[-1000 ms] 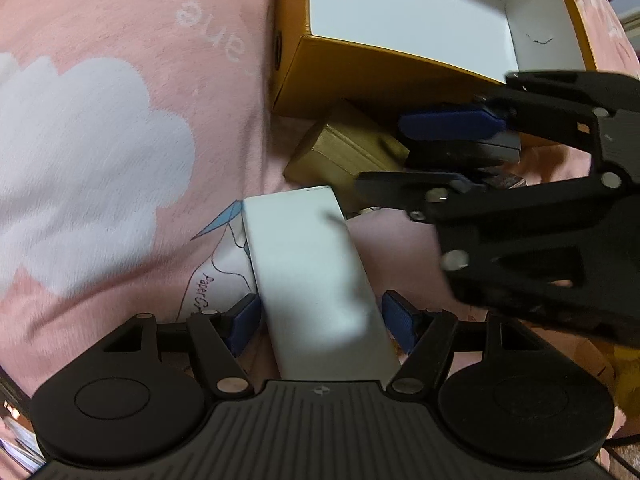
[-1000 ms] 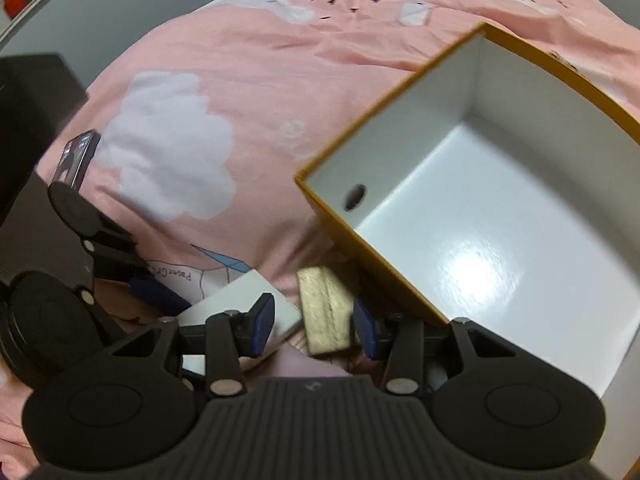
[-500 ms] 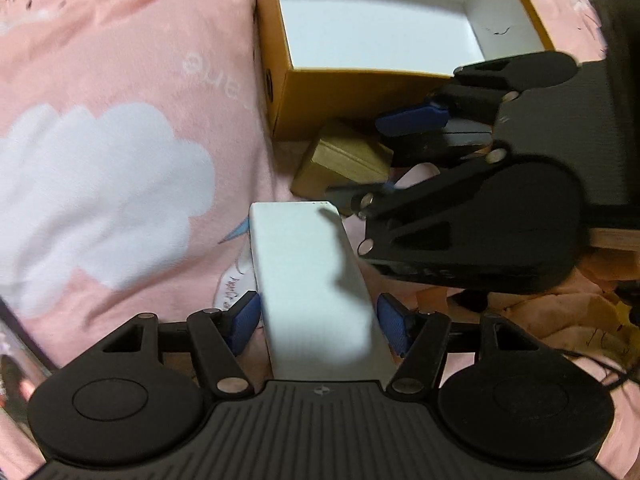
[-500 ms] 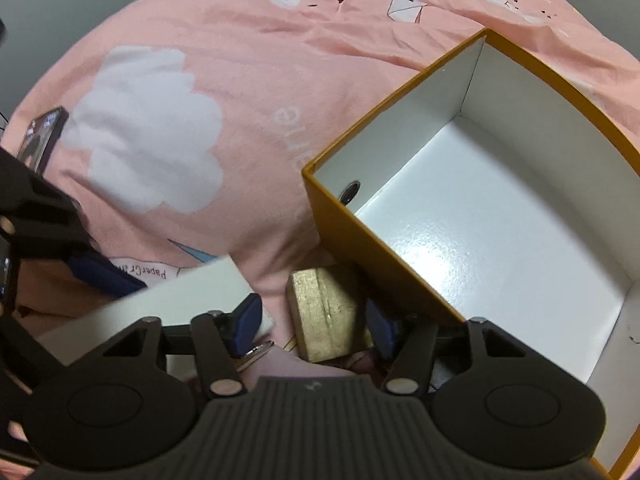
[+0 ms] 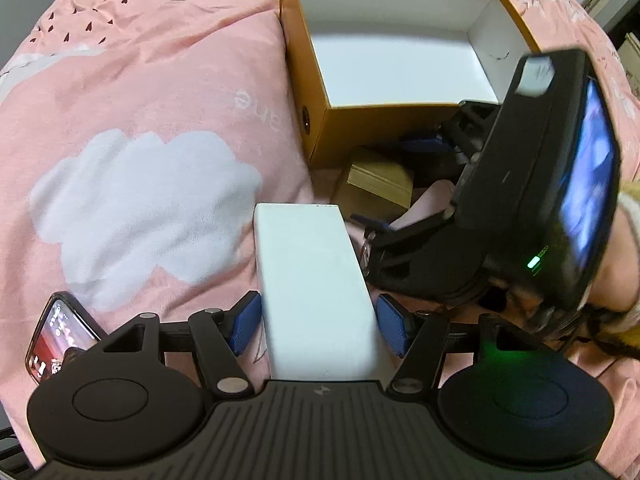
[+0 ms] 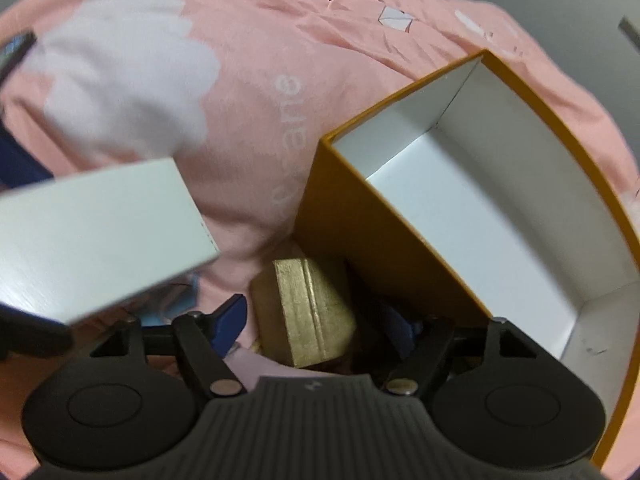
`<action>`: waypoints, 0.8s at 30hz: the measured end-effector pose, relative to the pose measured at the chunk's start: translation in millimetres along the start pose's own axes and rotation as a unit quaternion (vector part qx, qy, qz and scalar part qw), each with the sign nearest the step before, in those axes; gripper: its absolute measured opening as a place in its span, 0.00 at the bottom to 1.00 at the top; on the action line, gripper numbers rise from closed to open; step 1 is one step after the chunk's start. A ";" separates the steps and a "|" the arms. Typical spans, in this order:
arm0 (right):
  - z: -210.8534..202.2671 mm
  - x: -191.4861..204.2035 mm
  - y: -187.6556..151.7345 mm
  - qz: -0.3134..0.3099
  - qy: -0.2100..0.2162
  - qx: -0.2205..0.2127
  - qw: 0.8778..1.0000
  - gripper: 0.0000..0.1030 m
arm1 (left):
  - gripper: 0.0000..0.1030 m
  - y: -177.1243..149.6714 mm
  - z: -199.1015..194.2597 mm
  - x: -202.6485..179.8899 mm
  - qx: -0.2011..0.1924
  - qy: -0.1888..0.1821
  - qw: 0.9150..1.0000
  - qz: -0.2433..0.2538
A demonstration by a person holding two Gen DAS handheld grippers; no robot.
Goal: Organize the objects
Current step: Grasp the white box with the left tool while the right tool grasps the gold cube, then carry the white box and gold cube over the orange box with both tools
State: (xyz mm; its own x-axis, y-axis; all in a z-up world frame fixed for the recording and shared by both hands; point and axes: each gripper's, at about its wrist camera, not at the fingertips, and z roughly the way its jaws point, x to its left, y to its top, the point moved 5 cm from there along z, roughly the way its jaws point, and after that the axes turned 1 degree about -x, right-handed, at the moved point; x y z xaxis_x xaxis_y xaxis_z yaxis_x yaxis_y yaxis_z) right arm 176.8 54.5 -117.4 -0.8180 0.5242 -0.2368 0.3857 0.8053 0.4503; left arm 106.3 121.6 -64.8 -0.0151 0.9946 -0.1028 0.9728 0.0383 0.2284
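My left gripper (image 5: 320, 322) is shut on a long white box (image 5: 316, 284) and holds it above the pink bedspread; the same box shows at the left in the right wrist view (image 6: 96, 232). A small gold box (image 6: 308, 316) lies on the bed against the orange carton (image 6: 384, 240), between the blue pads of my right gripper (image 6: 316, 326), whose jaws stand apart around it without clear contact. The gold box (image 5: 380, 184) and the right gripper (image 5: 404, 184) also show in the left wrist view. The carton (image 5: 384, 132) is open, white inside and empty.
A phone (image 5: 60, 336) with a lit screen lies on the bedspread (image 5: 140, 140) at the lower left. The right gripper's body with its mounted phone (image 5: 560, 184) fills the right of the left view.
The left gripper has lifted the white box up off the bed. The right gripper has moved in closer around the gold box beside the carton.
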 end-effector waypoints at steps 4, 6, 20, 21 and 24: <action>7.7 10.0 -2.2 -0.022 -0.011 0.004 1.000 0.89 | 0.71 -5.1 -1.7 4.0 0.000 -0.002 1.000 0.001; 10.7 10.3 -1.9 -0.026 -0.016 0.005 1.000 0.88 | 0.71 -4.0 1.2 4.9 0.000 -0.003 1.000 0.001; -2.8 -20.7 -7.6 0.044 0.120 0.012 0.992 0.45 | 0.71 -8.4 -1.8 -5.7 -0.018 -0.003 1.000 -0.005; -2.0 -20.1 -5.7 0.042 0.122 0.011 0.992 0.47 | 0.71 -7.5 -0.5 -5.6 -0.018 -0.003 1.000 -0.007; -0.7 -15.3 3.6 0.034 0.117 0.003 0.993 0.47 | 0.71 -6.4 -0.3 -6.2 -0.018 -0.002 1.000 -0.012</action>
State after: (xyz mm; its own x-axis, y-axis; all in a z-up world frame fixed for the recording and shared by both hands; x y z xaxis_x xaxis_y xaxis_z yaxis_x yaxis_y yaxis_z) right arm 190.4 49.3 -111.6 -0.8660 0.5000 0.0000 0.4457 0.7718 0.4535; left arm 100.2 115.2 -65.3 -0.0369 0.9929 -0.1131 0.9631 0.0656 0.2611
